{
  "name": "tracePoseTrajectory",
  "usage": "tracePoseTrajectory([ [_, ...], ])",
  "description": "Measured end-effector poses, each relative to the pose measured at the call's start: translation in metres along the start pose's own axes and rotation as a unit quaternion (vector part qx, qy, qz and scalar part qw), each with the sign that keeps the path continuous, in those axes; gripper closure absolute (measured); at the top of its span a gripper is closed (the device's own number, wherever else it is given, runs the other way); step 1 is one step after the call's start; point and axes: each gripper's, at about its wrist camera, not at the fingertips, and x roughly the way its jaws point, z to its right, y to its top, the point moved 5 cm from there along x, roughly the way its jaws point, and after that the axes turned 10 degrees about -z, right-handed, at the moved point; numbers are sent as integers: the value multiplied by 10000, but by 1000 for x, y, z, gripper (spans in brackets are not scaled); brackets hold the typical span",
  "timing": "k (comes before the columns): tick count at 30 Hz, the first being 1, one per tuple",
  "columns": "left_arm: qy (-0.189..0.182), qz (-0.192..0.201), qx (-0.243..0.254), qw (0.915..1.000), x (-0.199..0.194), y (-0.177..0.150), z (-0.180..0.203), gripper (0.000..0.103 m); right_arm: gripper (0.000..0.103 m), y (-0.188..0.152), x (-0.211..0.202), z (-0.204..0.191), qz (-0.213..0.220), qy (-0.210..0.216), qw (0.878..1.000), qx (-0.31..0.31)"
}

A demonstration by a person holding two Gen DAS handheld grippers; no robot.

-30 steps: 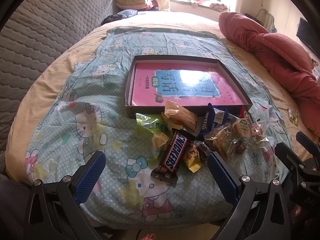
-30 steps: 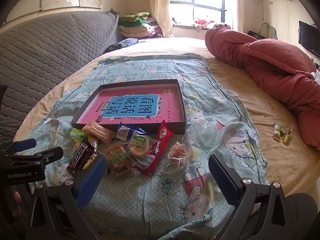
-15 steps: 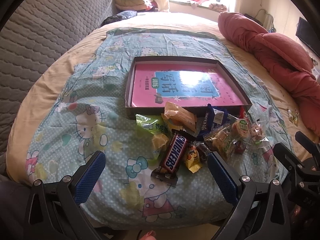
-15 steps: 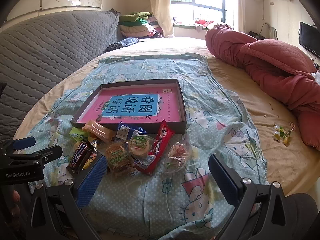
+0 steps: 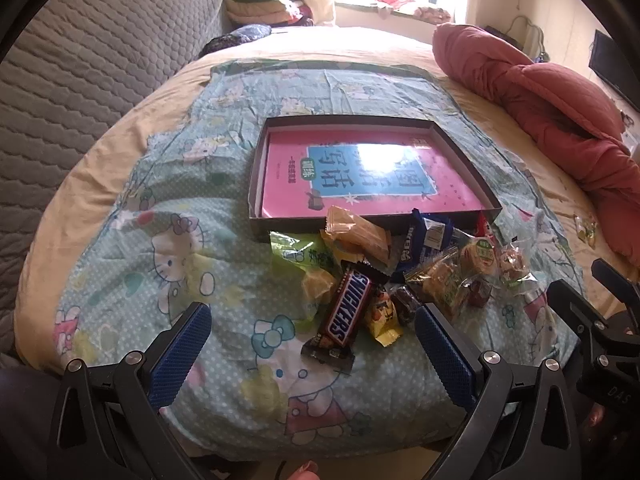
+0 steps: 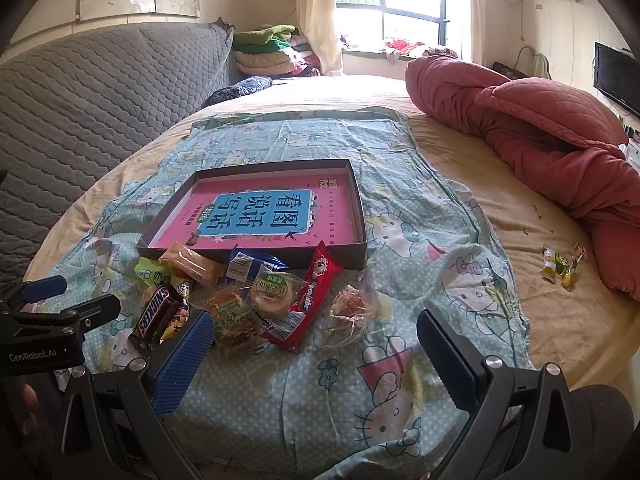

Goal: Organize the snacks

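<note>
A heap of wrapped snacks lies on a cartoon-cat cloth (image 5: 168, 264) in front of a shallow dark box (image 5: 256, 184) (image 6: 358, 216) that holds a pink book. Nearest me are a Snickers bar (image 5: 346, 312) (image 6: 156, 314), a small yellow packet (image 5: 382, 316), an orange packet (image 5: 356, 234), a green bag (image 5: 298, 254), a blue packet (image 5: 424, 236), a red stick pack (image 6: 316, 292) and a round cake (image 6: 274, 294). A clear-wrapped sweet (image 6: 350, 308) lies apart on the right. My left gripper (image 5: 312, 344) hovers open just short of the Snickers bar. My right gripper (image 6: 314, 356) is open and empty, short of the heap.
The cloth covers a beige bed (image 6: 532, 240). A red quilt (image 6: 560, 136) is bunched along the right side, with several small sweets (image 6: 560, 266) beside it. A grey quilted headboard (image 6: 80, 96) runs along the left; folded clothes (image 6: 272, 50) are stacked by the window.
Both cameras have shifted only slightly; the snacks and the box have not moved and both grippers stay open.
</note>
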Motion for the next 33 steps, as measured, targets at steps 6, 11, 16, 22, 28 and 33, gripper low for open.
tracePoseTrajectory([
  [6,10,21,35,10000,0,1,1,1,1,0,0,-1,-2,2,10000,3],
  [11,63,39,41,10000,0,0,1,1,1,0,0,-1,-25,25,10000,-8],
  [16,68,38,43,10000,0,0,0,1,1,-1,2,0,-41,71,10000,26],
  [22,36,18,35,10000,0,1,-1,1,1,-1,3,3,-61,86,9999,81],
  [28,3,-6,11,10000,2,0,-2,1,1,-2,5,4,-93,82,9999,106],
  [33,-249,-157,-45,9996,8,-1,-4,1,1,-3,6,5,-132,95,9998,131],
])
